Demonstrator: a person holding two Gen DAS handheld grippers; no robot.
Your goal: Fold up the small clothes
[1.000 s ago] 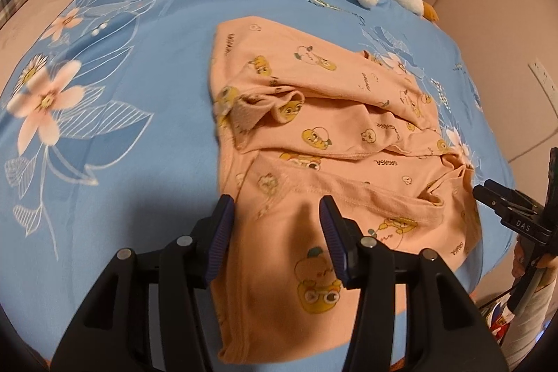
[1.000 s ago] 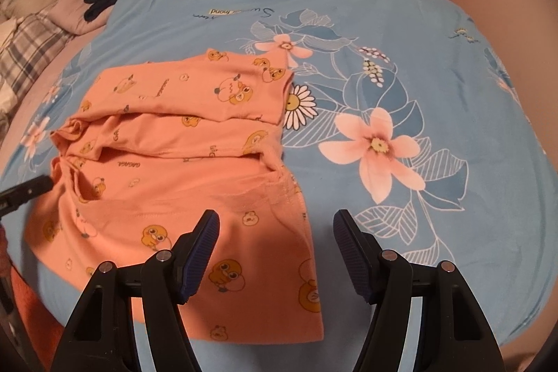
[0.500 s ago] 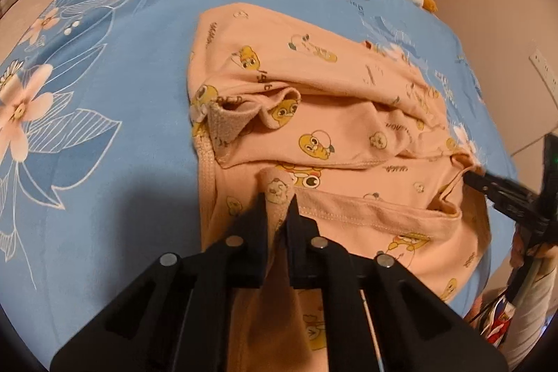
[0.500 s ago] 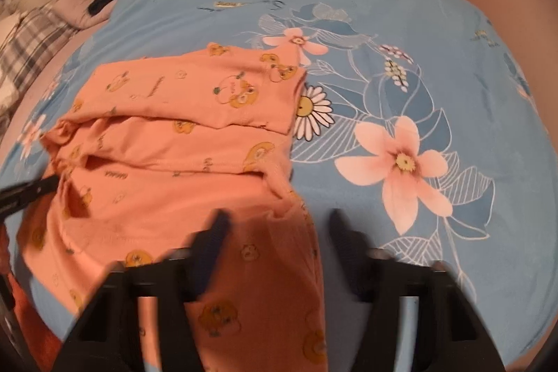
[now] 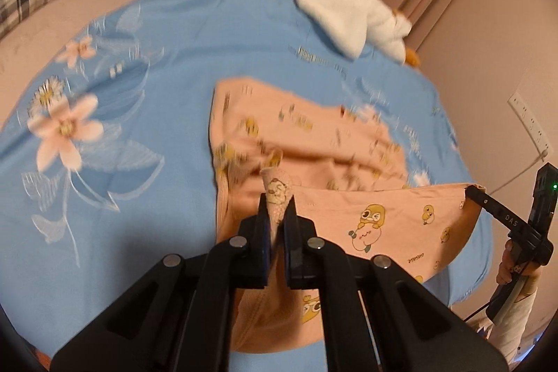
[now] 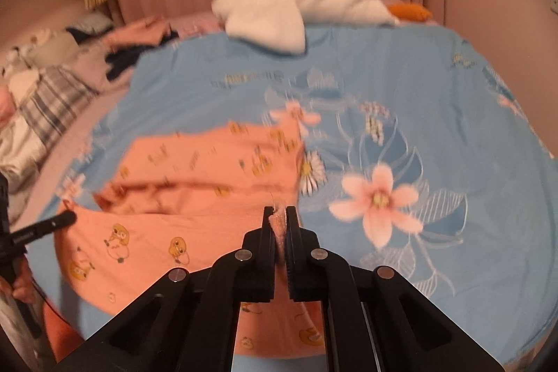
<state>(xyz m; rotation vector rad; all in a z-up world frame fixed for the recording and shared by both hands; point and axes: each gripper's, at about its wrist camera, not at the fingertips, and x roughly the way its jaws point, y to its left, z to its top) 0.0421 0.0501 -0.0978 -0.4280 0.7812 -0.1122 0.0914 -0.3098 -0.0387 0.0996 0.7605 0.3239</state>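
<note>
Both grippers went from wide open over the near hem a second ago to clamped and lifted now. The left gripper closed first; the right gripper was half a second behind. The near edge of the peach baby garment is now off the bed, strung taut between the two grips, and the far half is still flat on the blue floral bedsheet, centre frame in both views. Heavy motion blur on the background suggests the lift is under way. Judgement: grasp step done, fold-over toward the far edge is next.

Left fingers: pressed together on a bunched corner of hem, with the fabric poking up above the tips. Right fingers: nearly shut, with a thin pink sliver of fabric edge pinched between them; the grip looks shallow and could slip.

In the left view the right gripper shows at the right edge, holding the other corner. White plush toy at the top of frame, well apart from the garment. Loose clothes pile upper left.
</note>
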